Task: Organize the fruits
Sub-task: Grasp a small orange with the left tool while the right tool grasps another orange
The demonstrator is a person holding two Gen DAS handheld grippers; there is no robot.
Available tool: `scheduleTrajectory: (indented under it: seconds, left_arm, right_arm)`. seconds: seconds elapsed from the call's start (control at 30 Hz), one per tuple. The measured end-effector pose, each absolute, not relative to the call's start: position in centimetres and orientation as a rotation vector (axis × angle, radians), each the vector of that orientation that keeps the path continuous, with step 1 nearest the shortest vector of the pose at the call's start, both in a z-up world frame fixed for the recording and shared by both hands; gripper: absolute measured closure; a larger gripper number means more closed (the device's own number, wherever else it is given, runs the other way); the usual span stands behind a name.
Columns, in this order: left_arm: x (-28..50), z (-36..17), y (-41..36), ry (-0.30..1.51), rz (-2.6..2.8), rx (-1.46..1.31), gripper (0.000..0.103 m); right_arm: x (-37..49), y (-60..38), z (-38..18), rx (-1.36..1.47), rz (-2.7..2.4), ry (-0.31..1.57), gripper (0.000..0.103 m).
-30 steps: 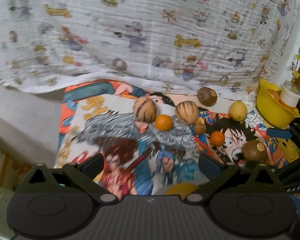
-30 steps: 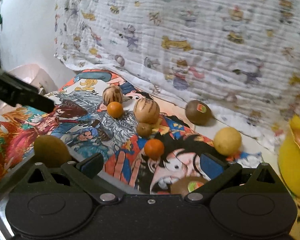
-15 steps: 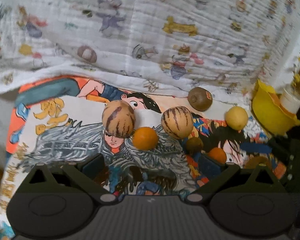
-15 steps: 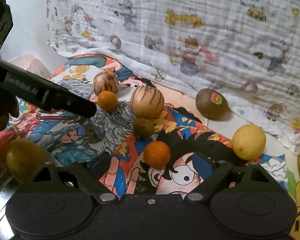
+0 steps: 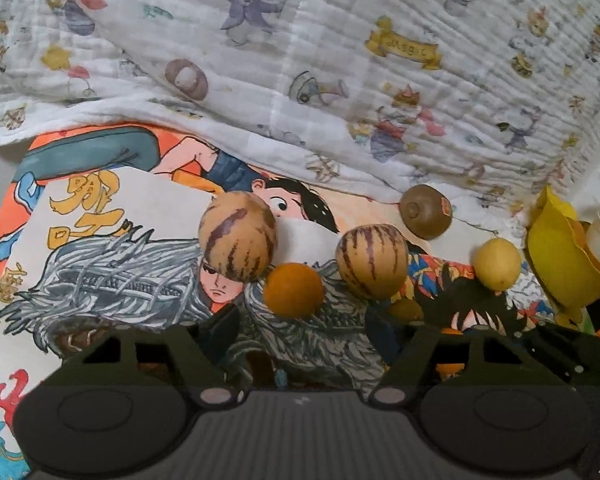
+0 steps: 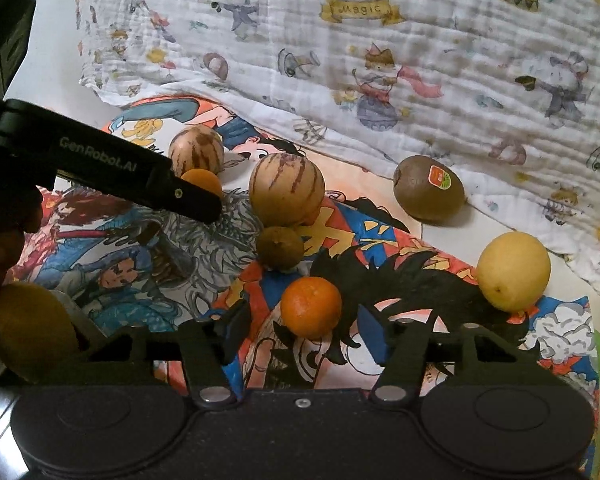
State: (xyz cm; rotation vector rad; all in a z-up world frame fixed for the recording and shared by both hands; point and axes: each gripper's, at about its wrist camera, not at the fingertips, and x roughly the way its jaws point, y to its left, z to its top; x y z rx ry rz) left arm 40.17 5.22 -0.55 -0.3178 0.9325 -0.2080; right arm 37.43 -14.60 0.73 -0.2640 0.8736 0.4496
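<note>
Both tools have come down and forward toward the fruit since a second ago, so every piece now looms larger, and their jaws have narrowed from wide.

From the left wrist, the left tool is closing at roughly half width, a small smooth orange just beyond its tips, not pinched. Two egg-shaped tan melons with purple streaks flank that orange: the left melon and the right melon. Farther right lie a fuzzy brown kiwi and a smooth yellow lemon. All rest on a glossy comic-print mat, its far edge overlapped by a crinkled white blanket printed with cartoon animals. Only this view shows the yellow bowl at the far right in full.

From the right wrist, the right tool is also closing, a dimpled second orange sitting between its blue-padded fingers; contact cannot be told. A small dull-brown round fruit lies just beyond it, touching the right melon. This view alone reveals the kiwi's red sticker and the left tool's black arm crossing from the left. A yellow fruit sits at the near left edge.
</note>
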Motion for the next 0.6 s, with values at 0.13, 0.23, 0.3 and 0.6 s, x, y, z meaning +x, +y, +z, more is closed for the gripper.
scheduleTrajectory:
  seconds: [0.13,0.23,0.3,0.6]
  left_arm:
    - [40.5,-0.5,5.3,0.934,-0.196,-0.321,0.035]
    - [40.8,-0.6,5.4,0.938,-0.187,-0.334,0.039]
    - [41.0,-0.6,5.4,0.941,-0.18,-0.345,0.043]
    - [41.5,-0.9,5.3,0.954,-0.151,-0.358,0.065]
  right_arm:
    - [37.6,-14.5,0.6,-0.252,0.448,0.874,0.051]
    - [37.6,-14.4,0.6,-0.248,0.451,0.871,0.054]
    - [37.6,-14.3,0.6,-0.249,0.45,0.868,0.055]
    - [37.6,-14.3,0.5,-0.245,0.444,0.859,0.068]
